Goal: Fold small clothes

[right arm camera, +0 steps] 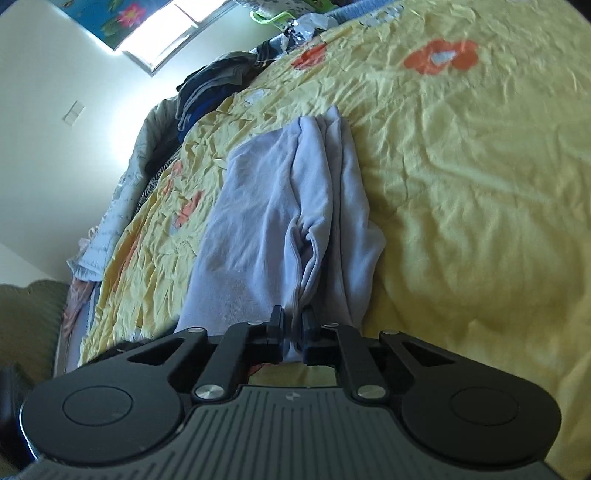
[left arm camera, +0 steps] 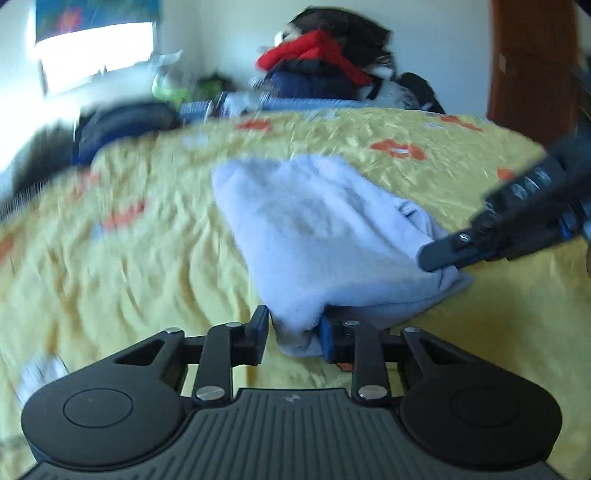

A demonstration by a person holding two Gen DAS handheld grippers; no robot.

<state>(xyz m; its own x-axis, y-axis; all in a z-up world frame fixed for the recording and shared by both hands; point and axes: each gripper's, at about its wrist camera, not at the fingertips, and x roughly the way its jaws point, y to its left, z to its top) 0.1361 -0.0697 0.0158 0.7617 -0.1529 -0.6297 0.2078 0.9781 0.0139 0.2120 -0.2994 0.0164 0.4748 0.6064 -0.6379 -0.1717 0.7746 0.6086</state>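
Note:
A pale lilac garment (left arm camera: 317,232) lies rumpled on the yellow flowered bedspread (left arm camera: 129,266). In the left wrist view my left gripper (left arm camera: 293,332) is shut on the garment's near corner, with cloth bunched between its pads. My right gripper (left arm camera: 439,258) reaches in from the right side and bites the garment's right edge. In the right wrist view the same lilac garment (right arm camera: 273,221) stretches away in long folds, and my right gripper (right arm camera: 293,332) is shut on a pinched fold of it.
A heap of clothes (left arm camera: 325,70), red and dark, is piled at the far side of the bed. More dark clothing (right arm camera: 218,81) lies along the bed's left edge under a bright window (right arm camera: 177,33). A brown door (left arm camera: 532,62) stands at the right.

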